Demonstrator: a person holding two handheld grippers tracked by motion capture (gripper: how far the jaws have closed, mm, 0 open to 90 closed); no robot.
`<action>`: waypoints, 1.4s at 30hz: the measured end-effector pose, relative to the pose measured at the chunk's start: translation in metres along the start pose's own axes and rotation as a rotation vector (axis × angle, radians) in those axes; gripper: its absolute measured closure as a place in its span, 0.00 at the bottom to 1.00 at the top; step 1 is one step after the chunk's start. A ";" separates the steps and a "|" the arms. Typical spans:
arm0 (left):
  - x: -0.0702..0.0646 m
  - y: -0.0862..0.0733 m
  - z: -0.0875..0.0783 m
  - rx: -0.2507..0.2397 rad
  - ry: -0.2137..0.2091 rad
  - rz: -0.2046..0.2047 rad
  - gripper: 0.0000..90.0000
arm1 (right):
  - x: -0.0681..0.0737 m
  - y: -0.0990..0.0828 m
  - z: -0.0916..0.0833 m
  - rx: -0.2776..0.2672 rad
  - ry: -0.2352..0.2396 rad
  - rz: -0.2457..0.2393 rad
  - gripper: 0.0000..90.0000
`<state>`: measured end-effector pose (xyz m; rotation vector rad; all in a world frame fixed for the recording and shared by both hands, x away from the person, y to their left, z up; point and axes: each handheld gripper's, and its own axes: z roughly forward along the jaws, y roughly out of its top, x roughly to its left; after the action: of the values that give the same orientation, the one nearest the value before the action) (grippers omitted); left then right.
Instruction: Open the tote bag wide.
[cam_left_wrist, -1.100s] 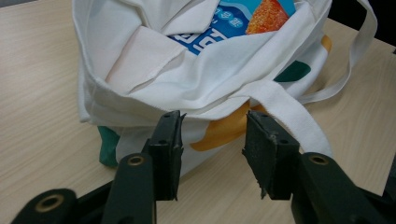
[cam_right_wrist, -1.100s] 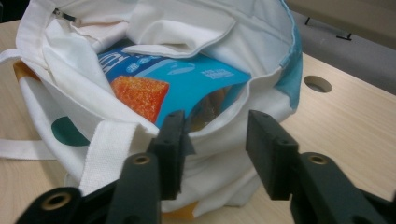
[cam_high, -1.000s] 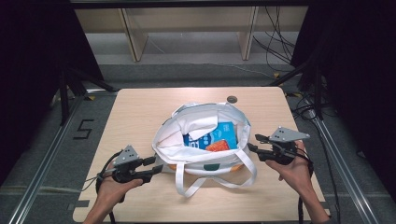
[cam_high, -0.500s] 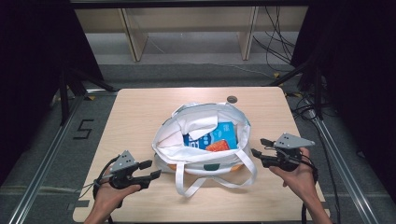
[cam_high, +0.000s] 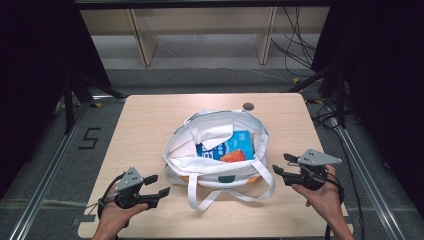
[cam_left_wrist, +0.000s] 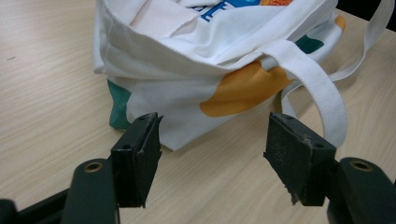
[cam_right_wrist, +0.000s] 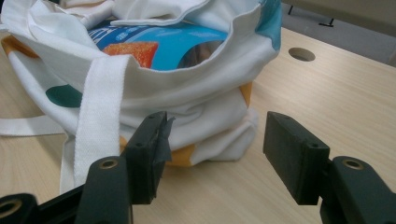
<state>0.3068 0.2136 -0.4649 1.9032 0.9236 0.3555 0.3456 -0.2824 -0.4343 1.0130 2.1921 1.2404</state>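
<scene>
On the counter (cam_high: 150, 125), a white tote bag (cam_high: 215, 150) is sitting midway between both claws, its mouth gaping upward. Left claw (cam_high: 159, 185) and right claw (cam_high: 282, 165) are flanking it, jaws having just been opening, nothing between them. Each is pointing inward at the bag's near corners; the right is standing slightly nearer.

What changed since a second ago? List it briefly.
Both hands drew back from the tote bag toward the near table edge. The left hand-held gripper and right hand-held gripper have just been opening, with nothing between their jaws. The bag and its contents stayed put.
</scene>
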 end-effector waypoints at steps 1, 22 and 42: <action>0.000 -0.001 0.000 -0.003 -0.003 -0.005 0.37 | 0.000 -0.002 -0.001 -0.003 -0.010 -0.006 0.45; -0.010 -0.021 -0.001 0.047 0.034 0.052 0.34 | 0.010 -0.040 -0.008 0.041 -0.035 -0.009 0.41; -0.019 -0.034 -0.002 0.051 0.031 0.042 0.31 | 0.018 -0.069 -0.020 0.110 -0.028 -0.015 0.36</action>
<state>0.2778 0.2092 -0.4904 1.9708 0.9219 0.3909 0.2946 -0.3029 -0.4832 1.0479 2.2630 1.1033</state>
